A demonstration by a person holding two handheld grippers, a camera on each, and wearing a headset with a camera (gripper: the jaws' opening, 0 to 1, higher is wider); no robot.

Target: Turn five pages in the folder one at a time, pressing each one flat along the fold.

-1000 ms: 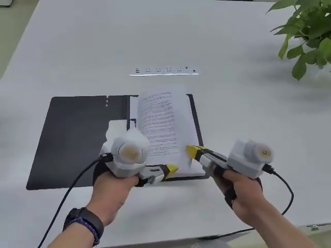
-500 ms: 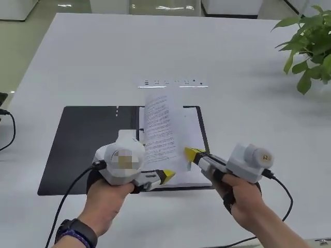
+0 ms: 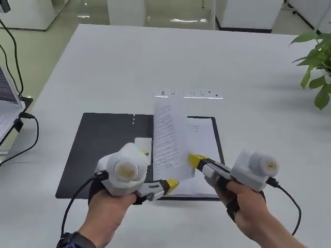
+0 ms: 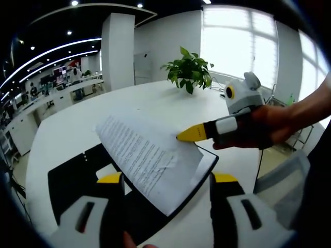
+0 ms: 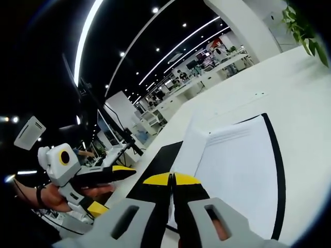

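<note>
The print on the lifted page (image 3: 166,137) is too blurred for me to read, and in the head view the left gripper (image 3: 170,183) and the hand behind it cover the near end of the fold. I cannot tell whether that gripper's yellow tips touch the folder (image 3: 98,150) or hang just over its near edge. In its own view the jaws stand wide apart with nothing between them, and the page and the folder's near corner lie ahead of them.

The right gripper (image 3: 194,160) is clenched on the page. In its own view the two yellow tips are pressed together with the sheet's edge nipped in between, and the left gripper view shows that tip meeting the page's free side edge. A plant (image 3: 320,62) and a laptop (image 3: 4,98) are cut off by the frame's edges.

The folder lies open on the white table (image 3: 155,62), with its black cover spread flat to my left and white sheets on the right. Its fold runs away from me toward the socket strip (image 3: 189,94) set in the tabletop. The held page stands up from that fold, near upright. Its long axis follows the fold and its printed face is turned to my left.
</note>
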